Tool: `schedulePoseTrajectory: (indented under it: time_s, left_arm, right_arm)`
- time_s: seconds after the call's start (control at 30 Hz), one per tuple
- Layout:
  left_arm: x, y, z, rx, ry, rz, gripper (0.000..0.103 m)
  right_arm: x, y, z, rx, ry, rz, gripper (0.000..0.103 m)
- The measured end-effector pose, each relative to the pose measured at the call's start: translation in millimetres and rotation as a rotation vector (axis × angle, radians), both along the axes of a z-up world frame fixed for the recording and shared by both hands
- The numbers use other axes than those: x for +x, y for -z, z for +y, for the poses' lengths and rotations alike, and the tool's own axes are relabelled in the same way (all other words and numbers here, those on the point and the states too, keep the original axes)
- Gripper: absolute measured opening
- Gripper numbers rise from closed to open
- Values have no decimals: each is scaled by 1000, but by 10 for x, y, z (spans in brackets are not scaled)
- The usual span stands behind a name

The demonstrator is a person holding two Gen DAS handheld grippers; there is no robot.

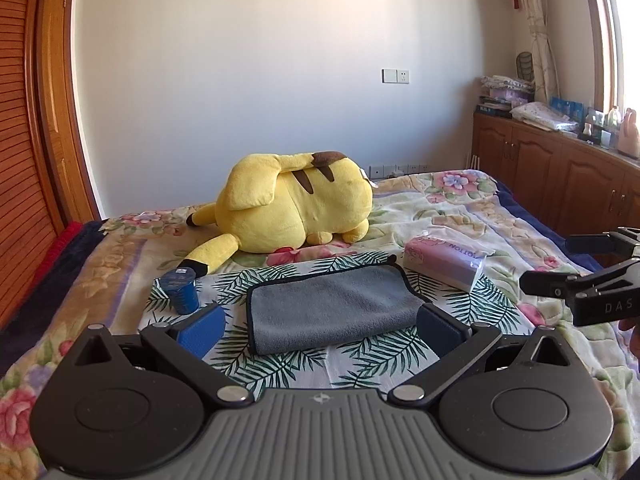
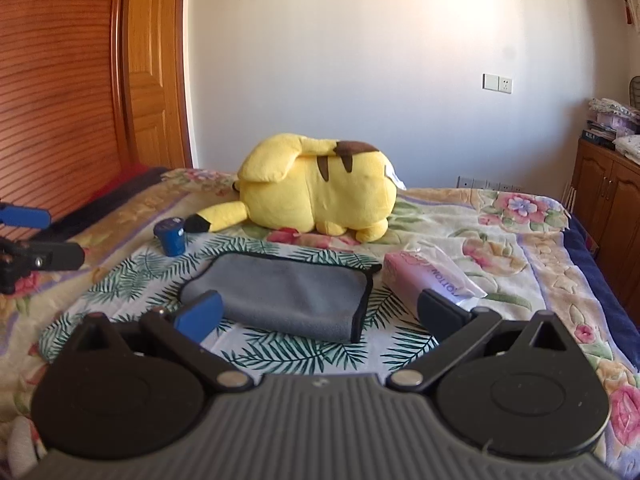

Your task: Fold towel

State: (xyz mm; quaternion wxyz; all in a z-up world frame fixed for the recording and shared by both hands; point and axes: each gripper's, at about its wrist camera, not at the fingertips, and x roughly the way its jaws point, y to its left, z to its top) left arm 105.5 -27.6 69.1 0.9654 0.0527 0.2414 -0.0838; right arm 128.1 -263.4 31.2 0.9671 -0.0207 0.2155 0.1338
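Observation:
A grey towel point(image 1: 328, 306) with black edging lies folded on a leaf-print cloth point(image 1: 288, 364) on the bed; it also shows in the right wrist view point(image 2: 288, 294). My left gripper point(image 1: 320, 330) is open and empty, held above the towel's near edge, apart from it. My right gripper point(image 2: 320, 314) is open and empty, above the towel's near right part. The right gripper's fingers point(image 1: 560, 276) show at the right edge of the left wrist view. The left gripper's fingers point(image 2: 36, 240) show at the left edge of the right wrist view.
A yellow plush toy point(image 1: 296, 204) lies behind the towel. A blue cup point(image 1: 182, 290) stands left of the towel. A pink tissue pack point(image 1: 444, 262) lies to its right. Wooden cabinets point(image 1: 560, 176) line the right wall, a wooden wardrobe point(image 1: 32, 120) the left.

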Motion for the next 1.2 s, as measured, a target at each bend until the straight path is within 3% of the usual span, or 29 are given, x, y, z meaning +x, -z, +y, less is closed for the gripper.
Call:
schedulePoseTrajectory:
  time_s: [0.4, 1.2]
  left_arm:
    - [-483, 138, 13, 38, -51, 1, 87]
    - [-993, 571, 47, -24, -53, 14, 87]
  right_arm:
    - [-417, -35, 129, 5, -24, -21, 103]
    - [-892, 276, 192, 18, -16, 9, 103]
